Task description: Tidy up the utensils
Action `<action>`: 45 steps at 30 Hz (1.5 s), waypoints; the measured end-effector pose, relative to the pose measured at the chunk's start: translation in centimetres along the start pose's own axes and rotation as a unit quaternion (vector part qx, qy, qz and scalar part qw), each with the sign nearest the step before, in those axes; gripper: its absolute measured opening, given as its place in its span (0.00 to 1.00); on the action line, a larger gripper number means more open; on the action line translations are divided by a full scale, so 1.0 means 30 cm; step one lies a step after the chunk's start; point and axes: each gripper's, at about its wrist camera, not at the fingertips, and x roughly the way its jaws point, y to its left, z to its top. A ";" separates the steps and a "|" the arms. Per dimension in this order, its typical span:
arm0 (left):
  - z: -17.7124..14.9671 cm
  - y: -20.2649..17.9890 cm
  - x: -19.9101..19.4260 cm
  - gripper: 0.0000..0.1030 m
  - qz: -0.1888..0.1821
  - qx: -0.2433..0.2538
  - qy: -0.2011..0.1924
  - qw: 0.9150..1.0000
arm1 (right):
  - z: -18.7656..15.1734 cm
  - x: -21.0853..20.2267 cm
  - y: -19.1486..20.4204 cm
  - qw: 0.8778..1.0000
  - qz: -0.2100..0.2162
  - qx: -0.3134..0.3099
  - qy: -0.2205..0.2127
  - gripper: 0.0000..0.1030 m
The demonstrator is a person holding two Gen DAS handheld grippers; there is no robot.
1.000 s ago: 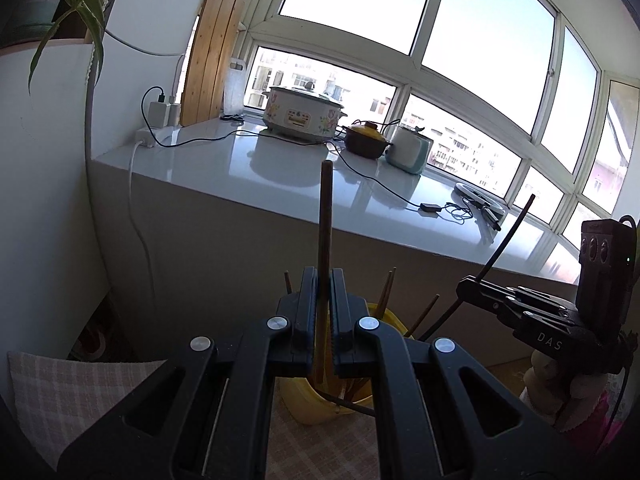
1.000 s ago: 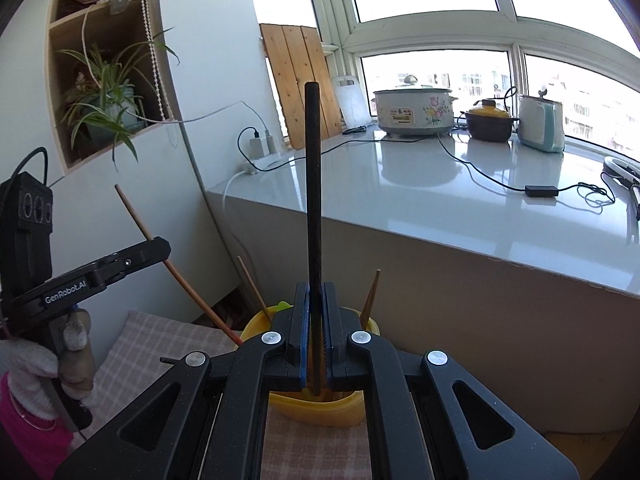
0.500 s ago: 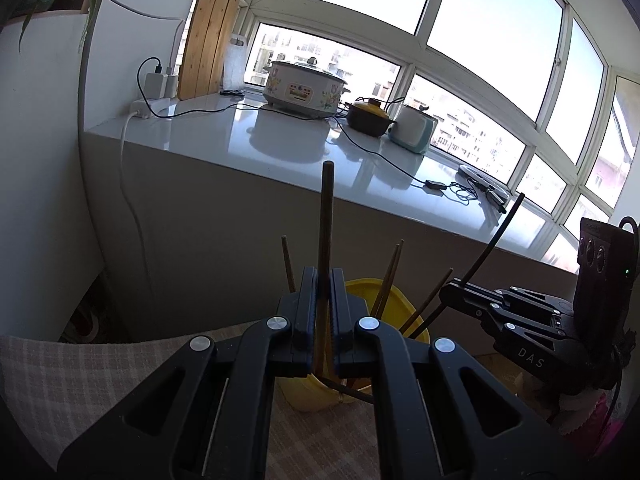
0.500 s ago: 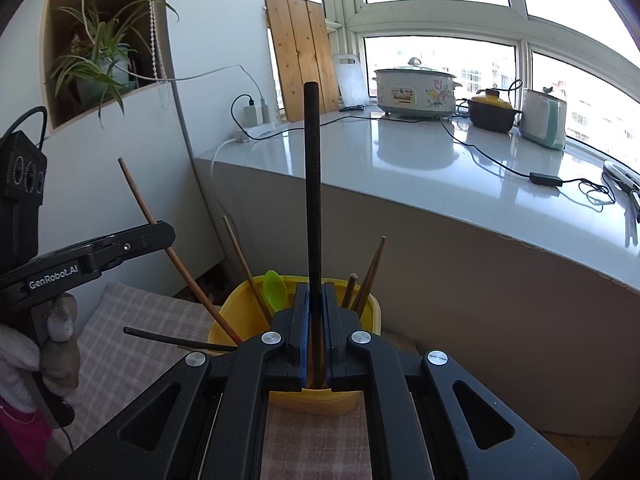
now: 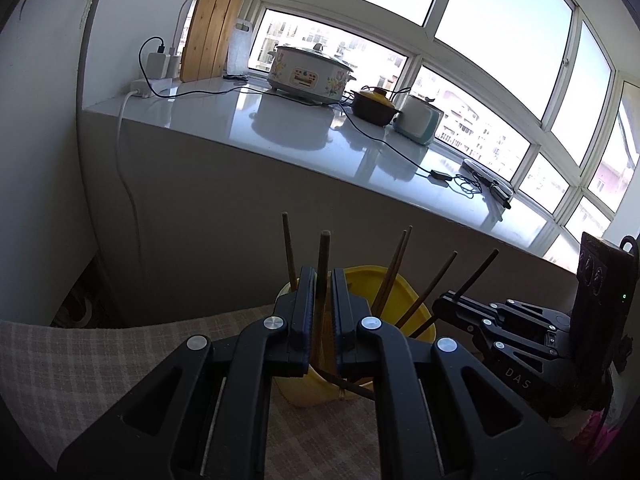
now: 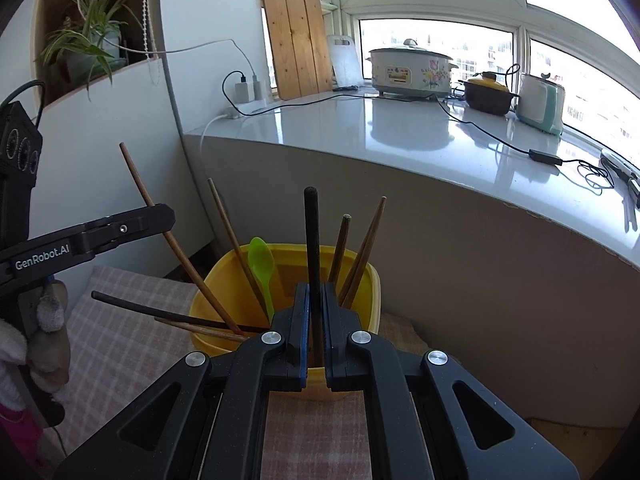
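A yellow tub (image 6: 362, 272) (image 5: 404, 284) stands on a checked cloth and holds several chopsticks and a green spoon (image 6: 261, 261). My left gripper (image 5: 320, 280) has its jaws slightly parted around a brown chopstick (image 5: 322, 264) that stands in the tub; it also shows in the right wrist view (image 6: 160, 218). My right gripper (image 6: 315, 298) has its jaws slightly parted around a black chopstick (image 6: 312, 240) that reaches down into the tub; it also shows in the left wrist view (image 5: 444, 304).
A grey counter (image 6: 440, 152) rises right behind the tub, with a rice cooker (image 6: 410, 66), a dark pot (image 6: 488, 96), a kettle (image 6: 540, 102) and cables on it. A white wall (image 6: 100, 160) stands at the left. A dark and a brown chopstick (image 6: 160, 312) stick out over the tub's left rim.
Both grippers have come down and forward to the tub. Both chopsticks have slid down between the jaws into the tub, and the jaws have opened a little.
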 end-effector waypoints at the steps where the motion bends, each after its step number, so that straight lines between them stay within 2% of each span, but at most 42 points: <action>1: 0.001 0.001 -0.004 0.26 0.001 -0.001 -0.002 1.000 | -0.001 -0.003 0.001 1.000 -0.003 -0.002 -0.001 0.04; 2: 0.001 0.003 -0.010 0.31 0.001 -0.003 -0.005 1.000 | -0.001 -0.007 0.003 1.000 -0.006 -0.004 -0.004 0.04; 10: -0.001 -0.006 -0.085 0.31 0.005 0.006 -0.030 1.000 | -0.005 -0.040 0.024 1.000 -0.016 -0.013 -0.016 0.05; 14: -0.014 -0.011 -0.132 0.33 0.007 0.008 -0.043 0.999 | -0.010 -0.060 0.032 0.999 -0.023 -0.020 -0.023 0.15; 18: -0.038 -0.027 -0.187 0.33 0.017 0.022 -0.059 0.998 | -0.014 -0.094 0.044 0.999 -0.028 -0.021 -0.035 0.15; 21: -0.066 -0.045 -0.234 0.40 0.021 0.033 -0.070 0.997 | -0.018 -0.128 0.050 0.998 -0.034 -0.021 -0.047 0.15; 24: -0.100 -0.063 -0.279 0.51 0.029 0.041 -0.081 0.995 | -0.025 -0.164 0.055 0.997 -0.037 -0.021 -0.059 0.27; 25: -0.113 -0.068 -0.296 0.60 0.032 0.042 -0.085 0.995 | -0.028 -0.178 0.055 0.997 -0.038 -0.019 -0.065 0.30; 26: -0.129 -0.074 -0.315 0.68 0.035 0.043 -0.092 0.994 | -0.032 -0.190 0.054 0.996 -0.040 -0.017 -0.071 0.31; 28: -0.152 -0.083 -0.346 0.77 0.041 0.043 -0.104 0.993 | -0.040 -0.214 0.054 0.995 -0.048 -0.013 -0.083 0.32; 30: -0.176 -0.096 -0.374 0.83 0.051 0.046 -0.114 0.991 | -0.053 -0.238 0.052 0.994 -0.056 -0.005 -0.094 0.41; 32: -0.198 -0.112 -0.395 0.90 0.060 0.053 -0.121 0.989 | -0.064 -0.262 0.051 0.993 -0.061 0.002 -0.105 0.60; 34: -0.222 -0.130 -0.410 0.98 0.068 0.065 -0.126 0.988 | -0.077 -0.285 0.050 0.990 -0.073 0.008 -0.118 0.65; 36: -0.248 -0.148 -0.418 1.00 0.078 0.077 -0.126 0.986 | -0.088 -0.300 0.052 0.989 -0.079 0.013 -0.123 0.66; 41: -0.299 -0.174 -0.415 1.00 0.091 0.079 -0.111 0.986 | -0.125 -0.319 0.051 0.988 -0.081 0.028 -0.125 0.77; 45: -0.330 -0.197 -0.407 1.00 0.128 0.088 -0.102 0.982 | -0.142 -0.339 0.050 0.986 -0.090 0.038 -0.132 0.79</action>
